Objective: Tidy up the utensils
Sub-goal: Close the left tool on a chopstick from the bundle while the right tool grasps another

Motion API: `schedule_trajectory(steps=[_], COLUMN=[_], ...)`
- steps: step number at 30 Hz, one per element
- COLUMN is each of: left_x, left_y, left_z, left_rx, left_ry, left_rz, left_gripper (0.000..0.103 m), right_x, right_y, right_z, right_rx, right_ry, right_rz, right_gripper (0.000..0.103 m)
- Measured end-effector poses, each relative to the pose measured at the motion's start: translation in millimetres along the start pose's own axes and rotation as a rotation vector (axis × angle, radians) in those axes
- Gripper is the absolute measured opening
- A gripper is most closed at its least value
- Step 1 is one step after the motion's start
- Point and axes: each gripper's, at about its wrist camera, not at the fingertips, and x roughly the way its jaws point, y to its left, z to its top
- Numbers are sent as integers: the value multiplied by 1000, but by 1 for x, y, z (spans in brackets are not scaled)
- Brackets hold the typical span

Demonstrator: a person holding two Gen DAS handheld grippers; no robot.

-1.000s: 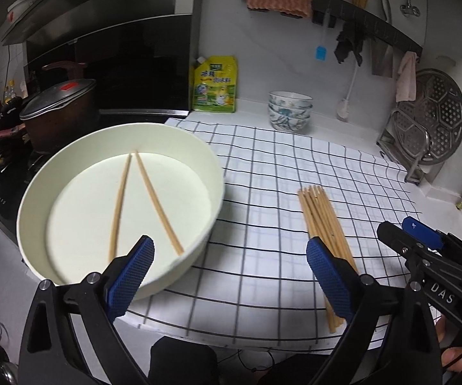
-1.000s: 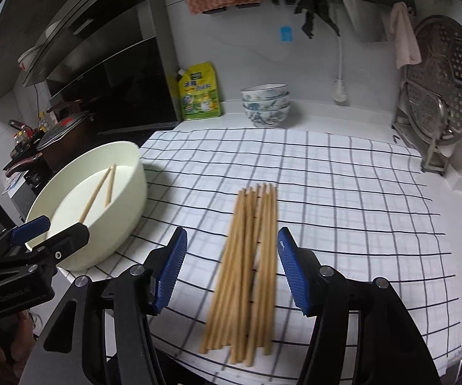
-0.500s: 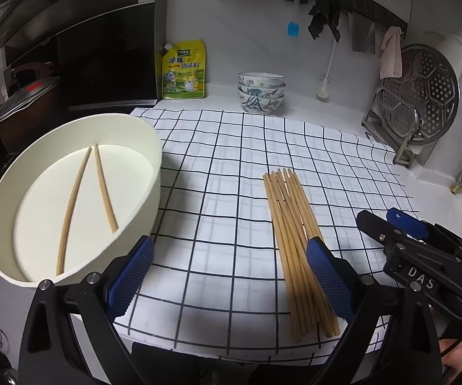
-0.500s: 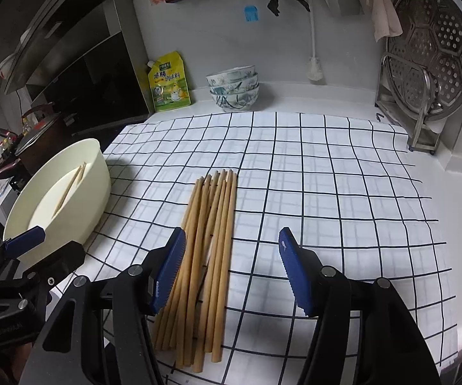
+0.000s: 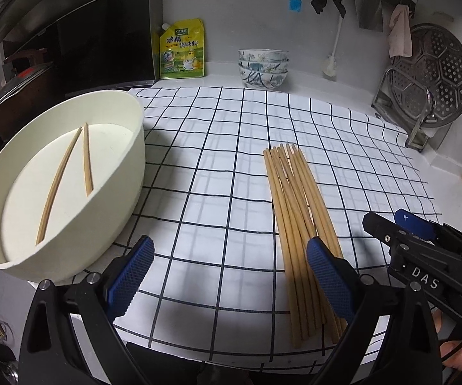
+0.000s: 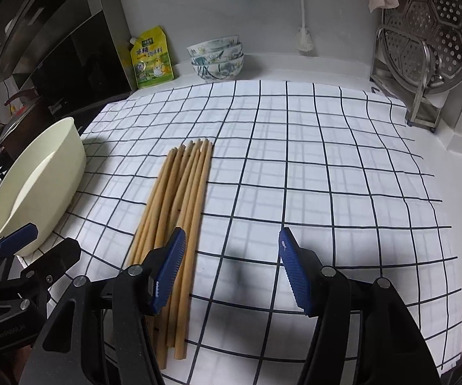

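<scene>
Several wooden chopsticks (image 5: 298,221) lie in a bundle on the checked cloth (image 5: 218,166); they also show in the right wrist view (image 6: 179,199). A cream round basin (image 5: 115,199) at the left holds two chopsticks (image 5: 70,166). My left gripper (image 5: 227,276) is open and empty, its right finger over the bundle's near end. My right gripper (image 6: 231,269) is open and empty, its left finger over the bundle's right side. The basin (image 6: 54,176) shows at the left of the right wrist view.
A yellow pouch (image 5: 182,49) and stacked patterned bowls (image 5: 263,67) stand at the back wall. A steel steamer rack (image 5: 430,80) stands at the right. A dark pot (image 5: 12,89) sits on the stove at the left. The cloth's near edge hangs at the counter's front.
Both grippers have shifted to the right and forward. The left gripper has left the basin and its right finger now reaches the chopstick bundle. Both stay open.
</scene>
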Motion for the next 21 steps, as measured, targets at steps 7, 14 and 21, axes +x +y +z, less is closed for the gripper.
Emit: schedule_trajectory(steps=[7, 14, 21], left_x=[6, 12, 12], left_y=[-1, 5, 6], left_z=[-6, -11, -12], left_rx=[11, -2, -7], left_ry=[8, 26, 29], left_rz=[11, 18, 13], left_gripper=[94, 94, 94], right_x=[11, 23, 29], right_y=[-2, 7, 16], right_z=[-4, -9, -13], right_rx=[-10, -56, -99], right_ry=[37, 78, 97], right_rz=[-10, -21, -47], right_gripper=[58, 58, 58])
